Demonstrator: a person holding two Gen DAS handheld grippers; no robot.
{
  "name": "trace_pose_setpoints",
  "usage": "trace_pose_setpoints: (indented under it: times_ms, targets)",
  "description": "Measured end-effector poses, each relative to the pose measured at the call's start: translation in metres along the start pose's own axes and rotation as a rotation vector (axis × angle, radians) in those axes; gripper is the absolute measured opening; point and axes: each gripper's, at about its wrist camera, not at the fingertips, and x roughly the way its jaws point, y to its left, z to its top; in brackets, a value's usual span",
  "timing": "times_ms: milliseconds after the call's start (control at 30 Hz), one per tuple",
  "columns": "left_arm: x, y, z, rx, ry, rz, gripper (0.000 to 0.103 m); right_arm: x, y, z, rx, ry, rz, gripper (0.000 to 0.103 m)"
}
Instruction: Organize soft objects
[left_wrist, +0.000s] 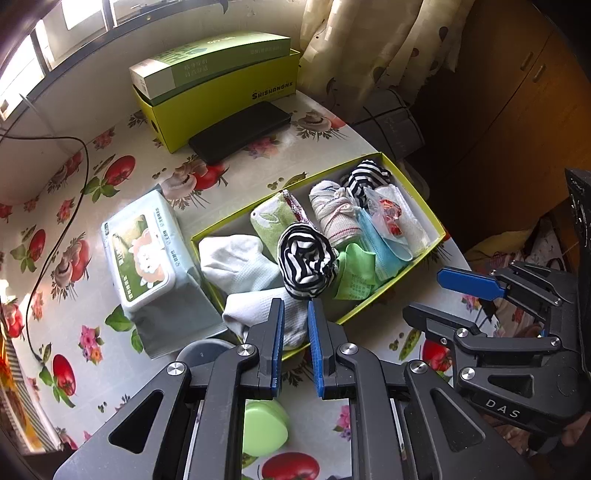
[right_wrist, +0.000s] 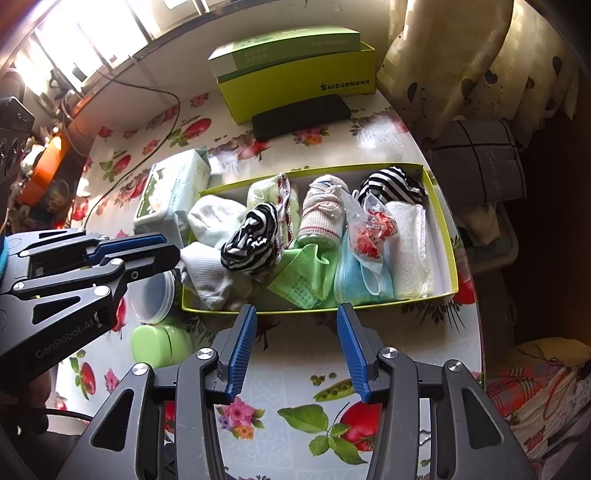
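Note:
A shallow yellow-green box (left_wrist: 391, 286) (right_wrist: 406, 298) on the flowered table holds the soft things. They are white socks (left_wrist: 236, 258) (right_wrist: 210, 273), a black-and-white striped roll (left_wrist: 306, 262) (right_wrist: 251, 240), a green cloth (left_wrist: 354, 269) (right_wrist: 303, 273), a blue mask (left_wrist: 384, 247) (right_wrist: 354, 277) and a white towel (left_wrist: 410, 221) (right_wrist: 410, 247). My left gripper (left_wrist: 295, 310) (right_wrist: 162, 251) hovers over the box's near left corner, above the white socks. It is shut, with only a thin slit between its pads, and holds nothing. My right gripper (right_wrist: 295, 314) (left_wrist: 439, 295) hangs open and empty before the front wall.
A wipes pack (left_wrist: 147, 254) (right_wrist: 166, 195) lies left of the box. Behind stand a stacked green carton (left_wrist: 221, 88) and a black phone (left_wrist: 240, 131). A green round case (right_wrist: 159, 343) and a clear tub (right_wrist: 155, 291) sit at the near left. A cable (left_wrist: 62, 221) trails on the left.

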Motion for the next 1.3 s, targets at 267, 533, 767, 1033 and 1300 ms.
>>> trace_pose_setpoints:
  times_ms: [267, 533, 767, 1033, 1300]
  targets:
    - [-0.01, -0.001, -0.014, 0.014, -0.017, 0.0, 0.014, -0.006, 0.012, -0.011, -0.016, 0.006, -0.017, 0.049]
    - [-0.014, 0.002, -0.023, 0.014, -0.021, 0.034, 0.014, -0.006, 0.025, -0.017, -0.038, 0.012, -0.019, 0.052]
    - [-0.016, 0.007, -0.027, 0.006, -0.026, 0.034, 0.014, -0.005, 0.031, -0.019, -0.044, 0.017, -0.02, 0.053]
    - [-0.014, 0.008, -0.027, -0.002, -0.02, 0.038, 0.014, -0.003, 0.032, -0.019, -0.044, 0.02, -0.023, 0.054]
    - [-0.006, 0.012, -0.026, -0.008, 0.0, 0.034, 0.014, 0.003, 0.029, -0.019, -0.043, 0.031, -0.017, 0.054]
